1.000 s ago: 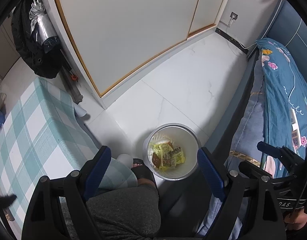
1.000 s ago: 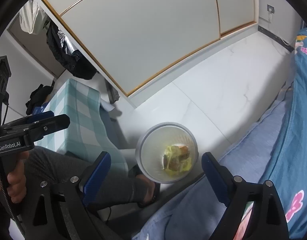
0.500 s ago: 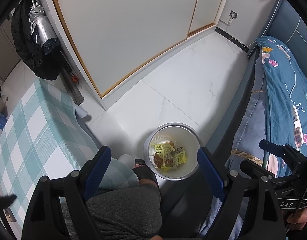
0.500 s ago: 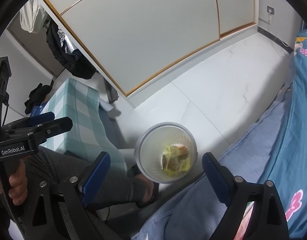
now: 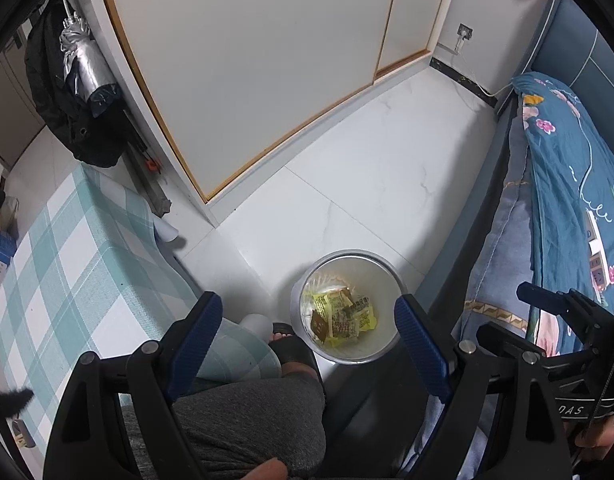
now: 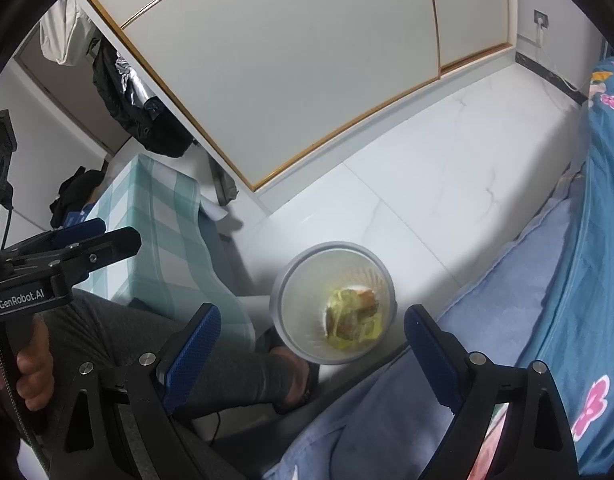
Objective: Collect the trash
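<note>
Both our claws, the left claw [image 5: 305, 324] and the right claw [image 6: 312, 332], hang spread and empty over the bin [image 5: 349, 306] on the floor, so wrappers [image 5: 341, 316] land inside it.

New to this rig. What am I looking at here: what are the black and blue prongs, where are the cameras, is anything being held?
No robot arm: a person holds a hand gripper in each hand, with a fisheye camera on each looking along its two fingers. The black prongs with blue pads are those fingers. In the left wrist view the left gripper is open and empty; in the right wrist view the right gripper is too. Both look down at a white trash bin on the tiled floor, holding yellow wrappers. A checked tablecloth lies to its left in the picture, a blue bed quilt to its right.
</note>
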`<state>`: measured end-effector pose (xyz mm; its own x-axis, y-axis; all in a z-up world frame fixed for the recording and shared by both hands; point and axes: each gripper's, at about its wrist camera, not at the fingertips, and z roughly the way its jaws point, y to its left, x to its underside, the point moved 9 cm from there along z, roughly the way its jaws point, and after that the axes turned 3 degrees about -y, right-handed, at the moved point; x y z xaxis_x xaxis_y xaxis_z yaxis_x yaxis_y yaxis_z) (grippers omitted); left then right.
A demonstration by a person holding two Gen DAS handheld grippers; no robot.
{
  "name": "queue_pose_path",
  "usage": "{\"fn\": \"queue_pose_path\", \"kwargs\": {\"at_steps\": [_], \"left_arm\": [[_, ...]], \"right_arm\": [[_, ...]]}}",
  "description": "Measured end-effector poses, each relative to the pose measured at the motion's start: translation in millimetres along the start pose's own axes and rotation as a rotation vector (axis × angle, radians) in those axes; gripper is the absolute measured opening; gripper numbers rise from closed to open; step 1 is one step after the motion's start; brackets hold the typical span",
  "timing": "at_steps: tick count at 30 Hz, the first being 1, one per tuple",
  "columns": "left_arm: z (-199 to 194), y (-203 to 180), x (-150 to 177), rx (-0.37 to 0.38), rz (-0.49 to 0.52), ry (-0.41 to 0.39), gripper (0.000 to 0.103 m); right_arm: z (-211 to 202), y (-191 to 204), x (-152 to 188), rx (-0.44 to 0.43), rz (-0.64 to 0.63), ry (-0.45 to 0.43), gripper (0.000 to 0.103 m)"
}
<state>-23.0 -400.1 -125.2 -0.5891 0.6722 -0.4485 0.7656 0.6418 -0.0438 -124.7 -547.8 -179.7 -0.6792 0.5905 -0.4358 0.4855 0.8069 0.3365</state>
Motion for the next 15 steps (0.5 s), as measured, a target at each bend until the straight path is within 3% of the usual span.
{"fn": "queue_pose_path", "kwargs": {"at_steps": [15], "left_arm": [[4.1,-2.0,-0.3,0.003,0.002,0.012,0.085]], "right_arm": [[-0.5,-1.1,2.3,-0.001,0.004,-0.002,0.093]]}}
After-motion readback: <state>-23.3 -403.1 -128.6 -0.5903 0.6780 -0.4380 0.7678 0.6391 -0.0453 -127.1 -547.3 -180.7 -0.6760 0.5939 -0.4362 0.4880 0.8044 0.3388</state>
